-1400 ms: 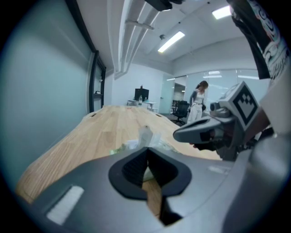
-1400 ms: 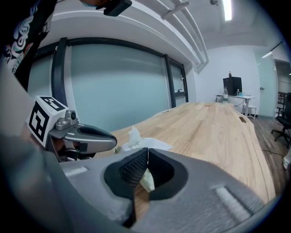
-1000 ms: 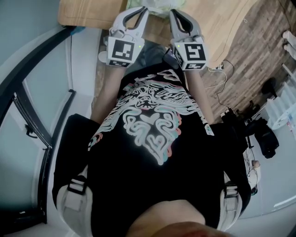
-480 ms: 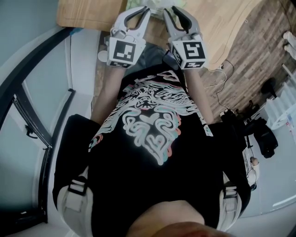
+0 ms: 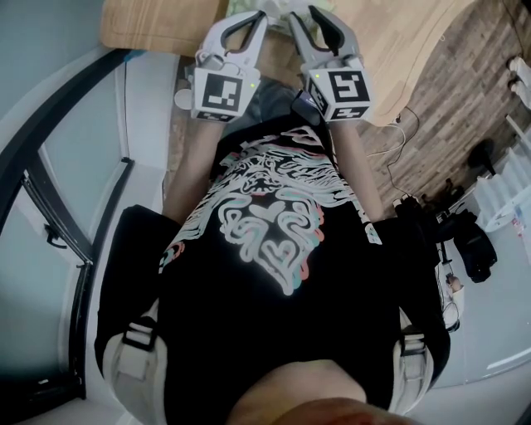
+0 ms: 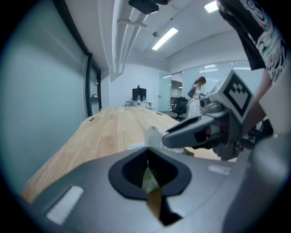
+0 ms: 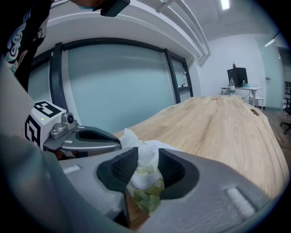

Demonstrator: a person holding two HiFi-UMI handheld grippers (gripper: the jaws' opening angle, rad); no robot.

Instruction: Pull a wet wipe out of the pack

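Right tool's (image 7: 146,169) jaws opening round wipe (image 7: 145,157)

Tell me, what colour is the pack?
The pack is light green, seen best in the right gripper view.

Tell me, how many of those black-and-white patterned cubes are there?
2. One black-and-white marker cube on the left grey gripper, jaws together; the other cube on the right gripper, jaws opening around a white wet wipe.
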